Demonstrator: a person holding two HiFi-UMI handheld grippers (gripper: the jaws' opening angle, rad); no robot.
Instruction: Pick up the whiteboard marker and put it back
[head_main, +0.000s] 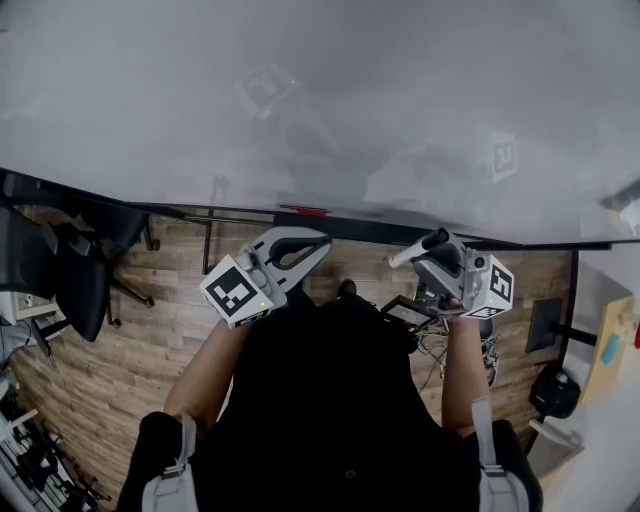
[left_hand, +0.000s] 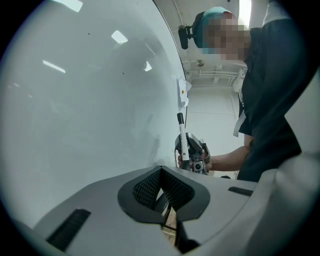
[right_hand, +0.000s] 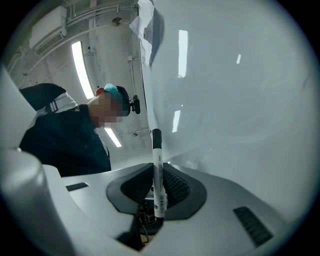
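The whiteboard marker (right_hand: 158, 180) has a white barrel and a black cap. My right gripper (right_hand: 156, 169) is shut on the barrel, and the capped end sticks out past the pads toward the whiteboard (right_hand: 240, 100). The left gripper view shows the same marker (left_hand: 183, 140) in the right gripper (left_hand: 196, 156), close to the whiteboard (left_hand: 90, 100); I cannot tell if it touches. In the head view my left gripper (head_main: 322, 241) and right gripper (head_main: 436, 241) are held up just below the whiteboard (head_main: 300, 100). The left gripper (left_hand: 161, 172) is shut with nothing in it.
A black ledge (head_main: 350, 226) runs along the board's lower edge, with a small red thing (head_main: 305, 211) on it. A black office chair (head_main: 85, 270) stands at the left on the wooden floor (head_main: 150, 340). A square marker tag (head_main: 503, 155) is stuck on the board.
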